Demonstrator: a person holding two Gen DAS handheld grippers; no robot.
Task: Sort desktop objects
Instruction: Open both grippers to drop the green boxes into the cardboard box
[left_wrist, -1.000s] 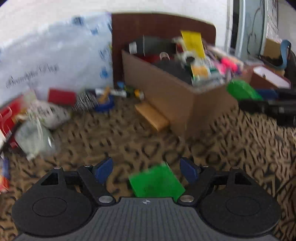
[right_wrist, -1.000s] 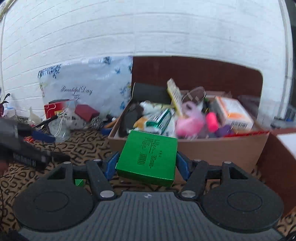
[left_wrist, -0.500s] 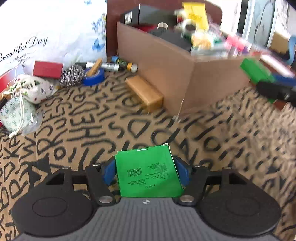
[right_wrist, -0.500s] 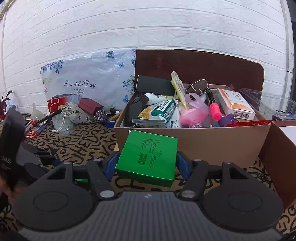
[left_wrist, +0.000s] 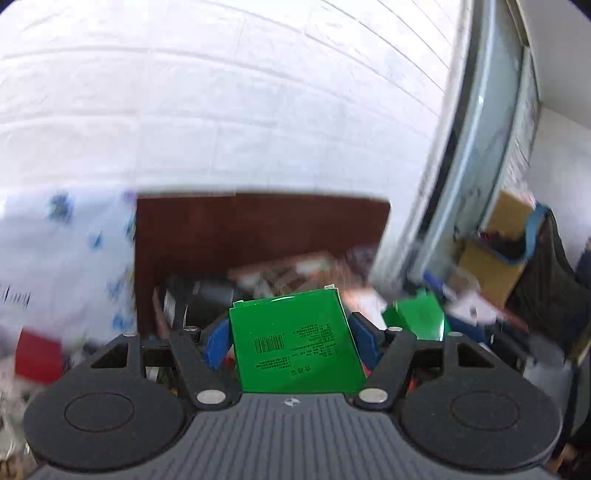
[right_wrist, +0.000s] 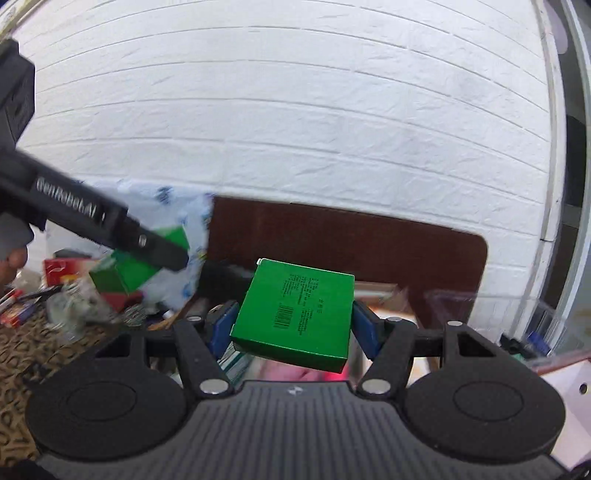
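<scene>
My left gripper (left_wrist: 290, 338) is shut on a flat green box (left_wrist: 295, 343), held up in the air before the cardboard box (left_wrist: 207, 291) of sorted items. My right gripper (right_wrist: 293, 325) is shut on a second green box (right_wrist: 295, 314), also raised above the cardboard box. The right gripper's green box also shows in the left wrist view (left_wrist: 417, 319). The left gripper and its green box show in the right wrist view (right_wrist: 125, 269) at the left. Both views are blurred by motion.
A dark brown board (right_wrist: 369, 251) stands behind the cardboard box against the white brick wall. A floral white bag (right_wrist: 173, 254), a red box (left_wrist: 37, 356), pens (right_wrist: 14, 302) and small items lie on the patterned cloth (right_wrist: 22, 350) at the left.
My left gripper has closed on the green box from the cloth and lifted it up toward the cardboard box. My right gripper has risen with its green box.
</scene>
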